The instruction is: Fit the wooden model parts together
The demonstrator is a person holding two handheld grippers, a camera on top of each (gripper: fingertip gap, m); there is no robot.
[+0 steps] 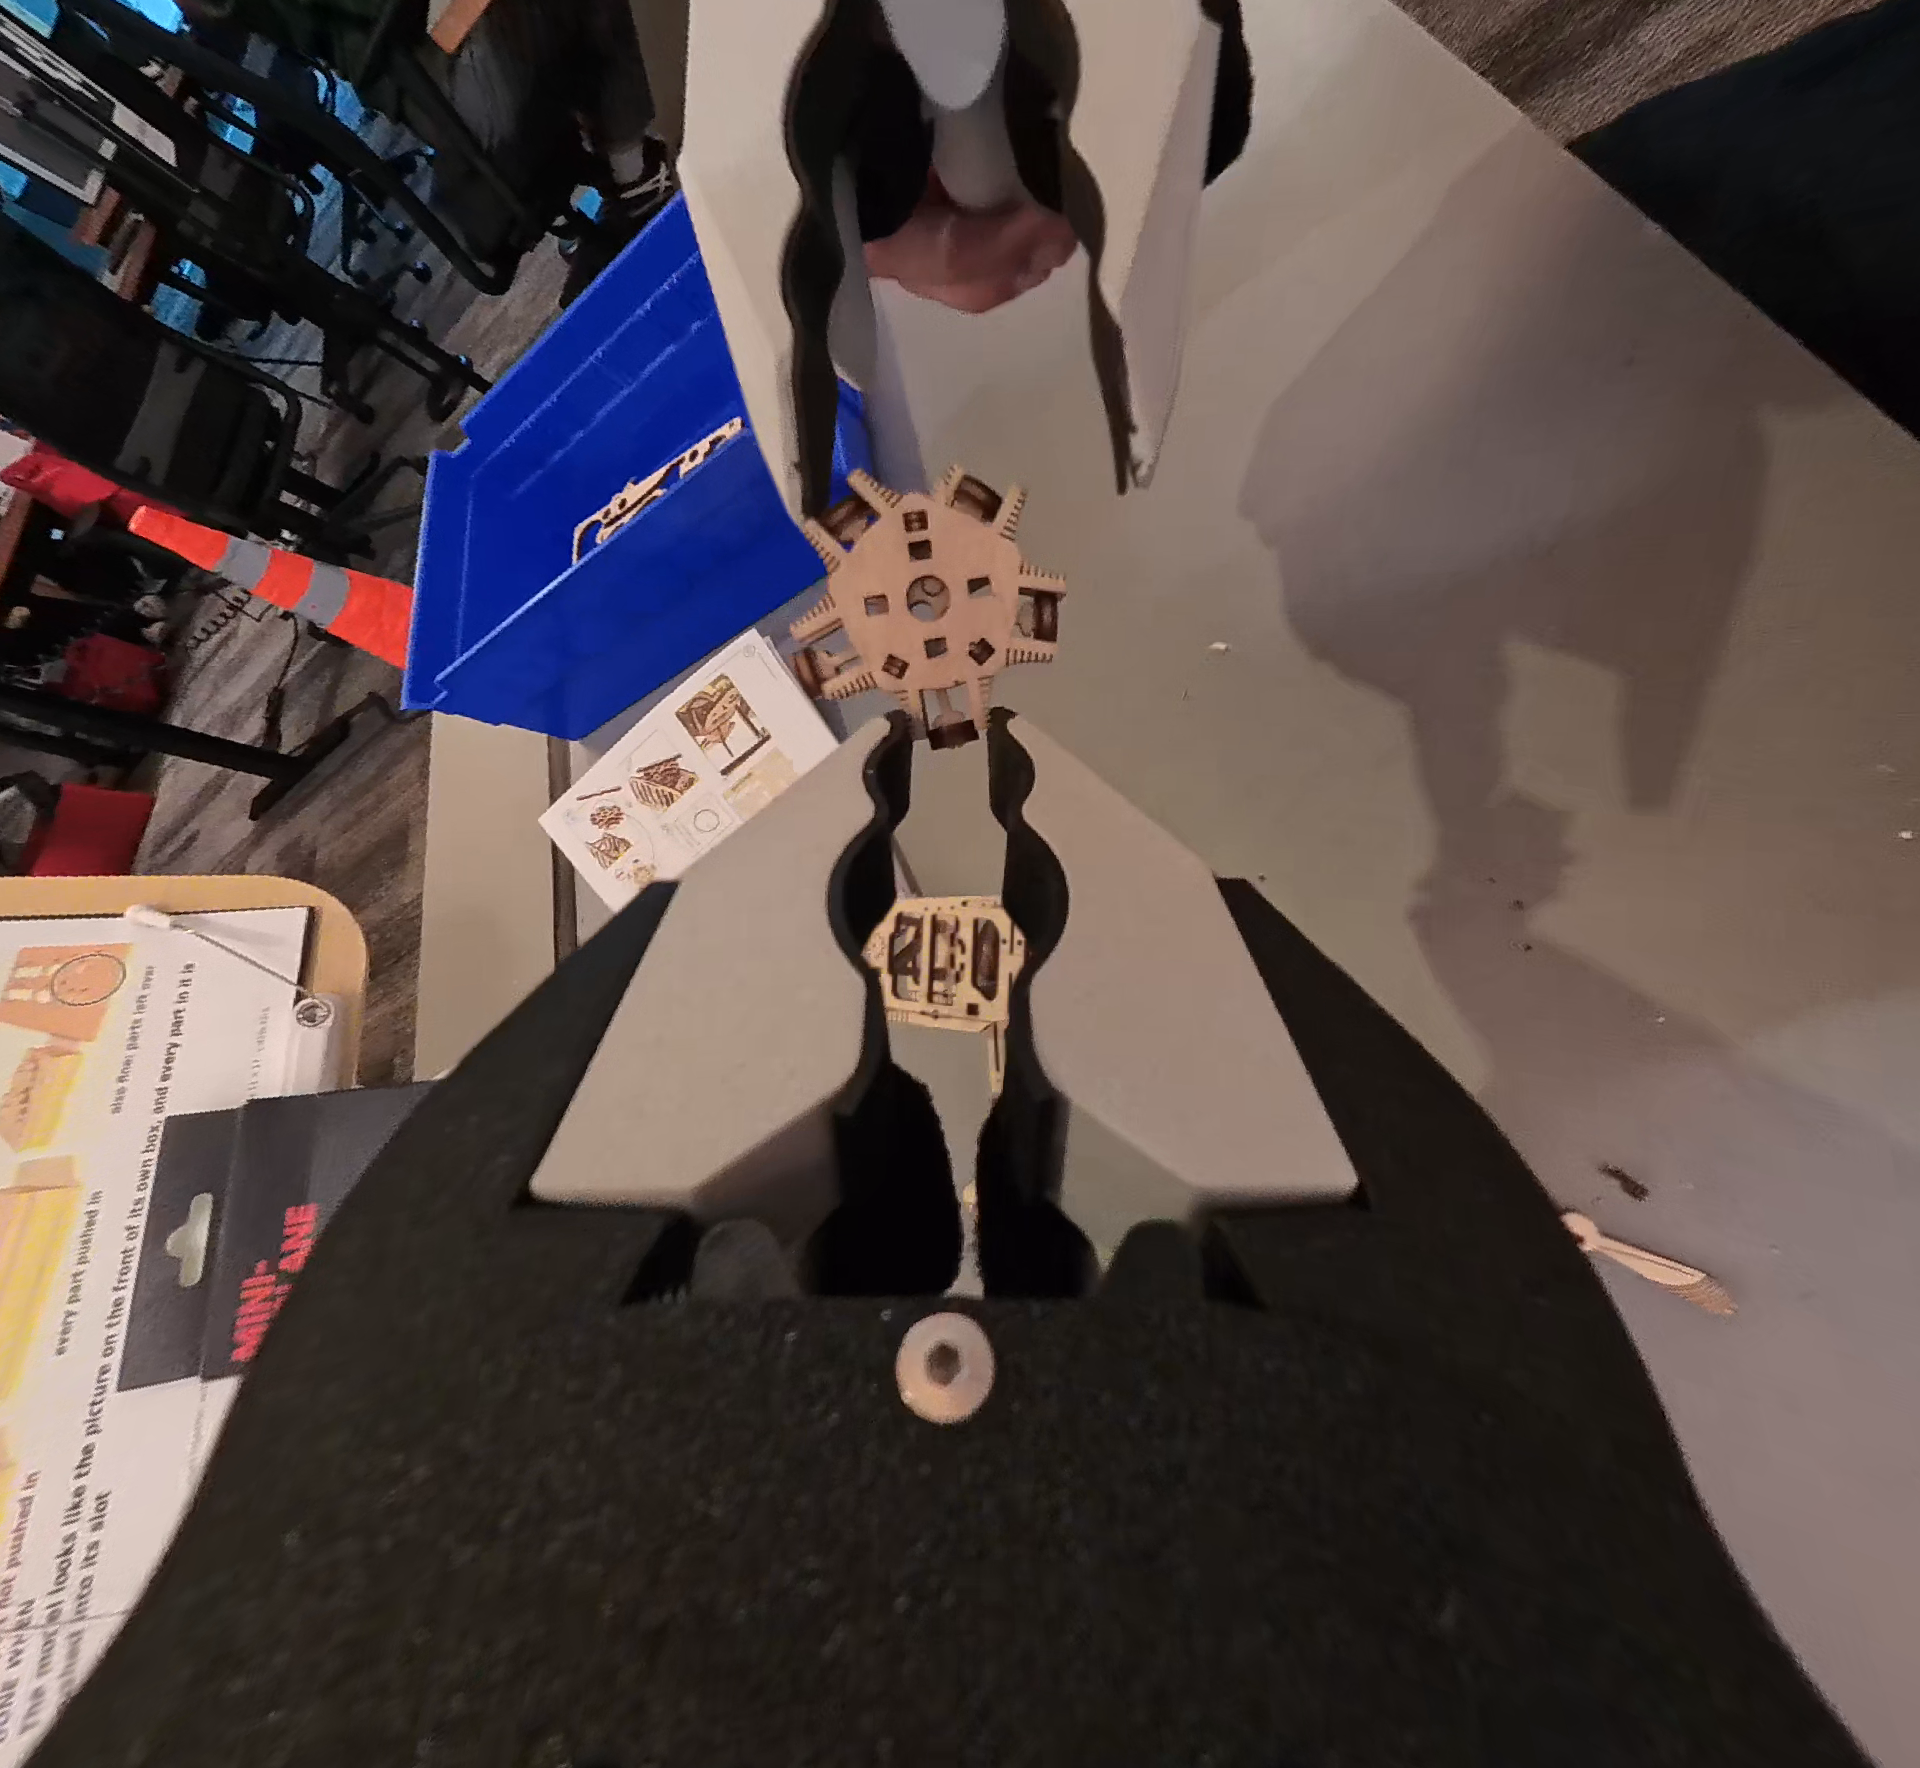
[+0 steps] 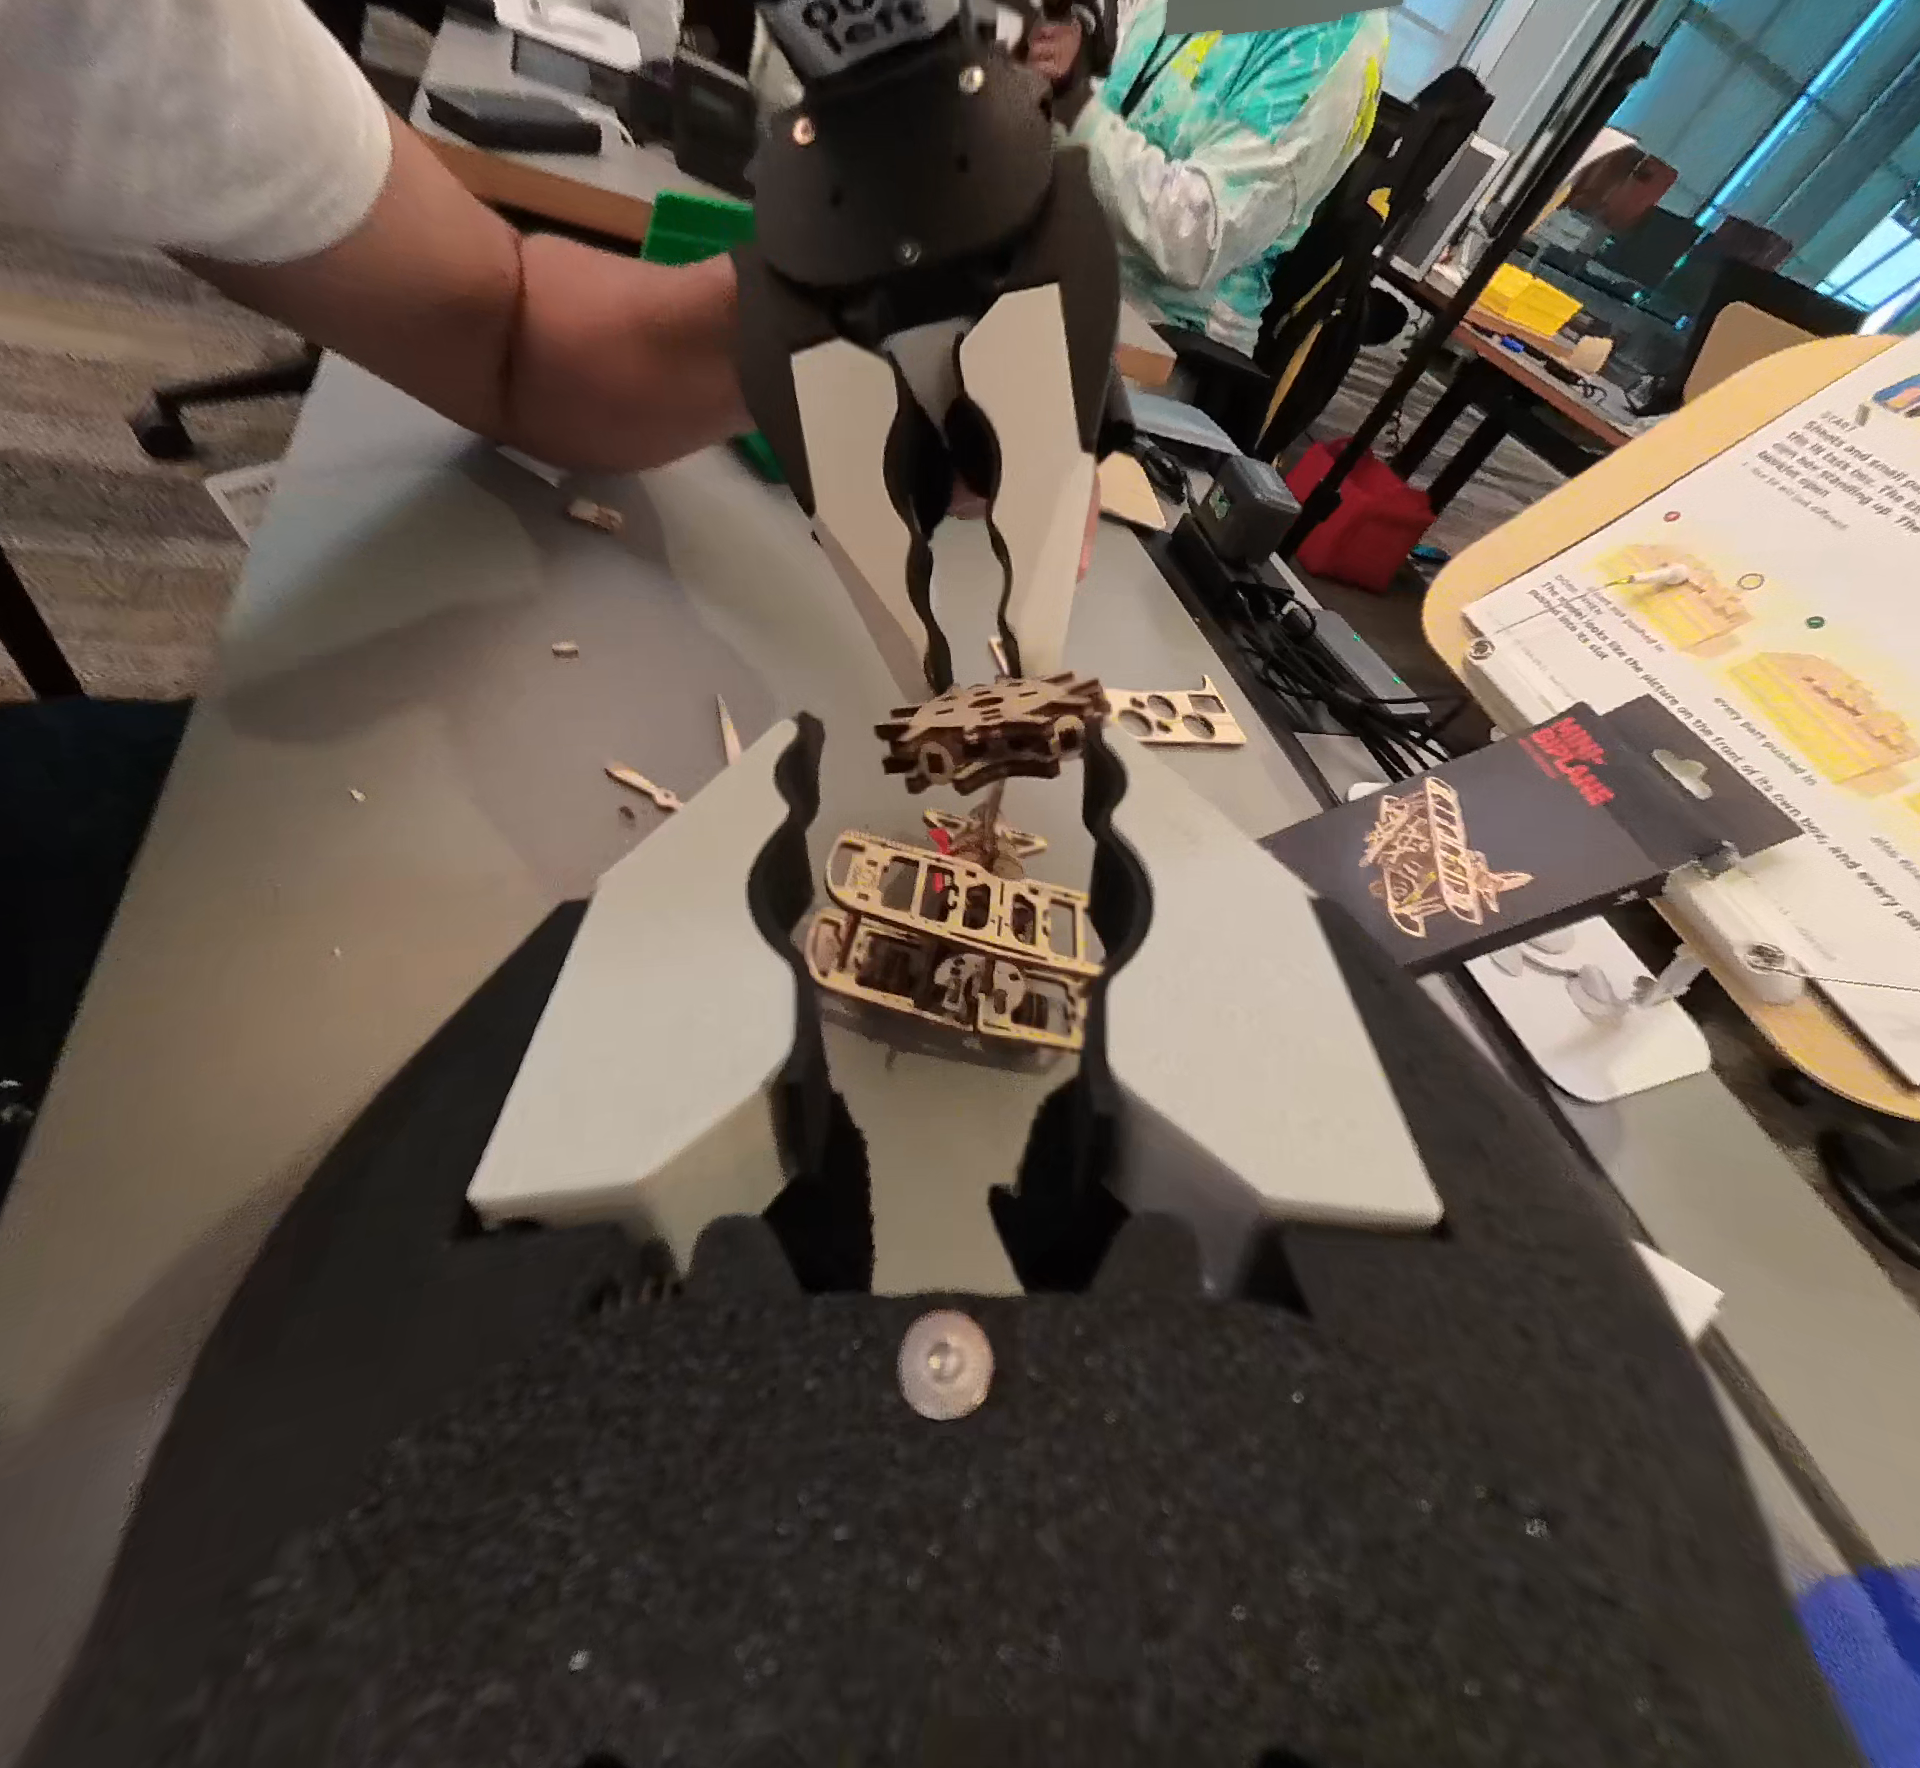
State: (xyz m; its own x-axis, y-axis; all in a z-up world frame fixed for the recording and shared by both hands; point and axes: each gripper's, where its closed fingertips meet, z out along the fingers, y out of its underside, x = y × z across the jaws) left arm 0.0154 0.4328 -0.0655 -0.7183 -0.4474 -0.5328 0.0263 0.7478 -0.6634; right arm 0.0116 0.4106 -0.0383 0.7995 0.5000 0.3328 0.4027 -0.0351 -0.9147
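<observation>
A round wooden gear-like part [image 1: 928, 604] with toothed spokes hangs in the air above the grey table [image 1: 1455, 575], held between the two grippers. The left gripper [image 1: 943, 731] pinches its lower spoke, fingertips nearly together on the wood. The right gripper [image 1: 971, 482] comes in from the far side; one fingertip touches the part's upper left spoke while the other stands apart, so whether it truly clamps the part cannot be told. In the right wrist view the part [image 2: 987, 726] sits at that gripper's own tips [image 2: 951, 742], jaws spread wide around it.

Below the part, a half-built wooden plane model [image 2: 956, 939] rests on the table. Small wooden offcuts [image 2: 644, 783] and a punched-out sheet [image 2: 1174, 716] lie nearby. A black package card [image 2: 1527, 825] and instruction sheets [image 2: 1714, 638] lie to one side, and a blue bin [image 1: 603, 565] stands at the table's edge beside a folded leaflet [image 1: 686, 773].
</observation>
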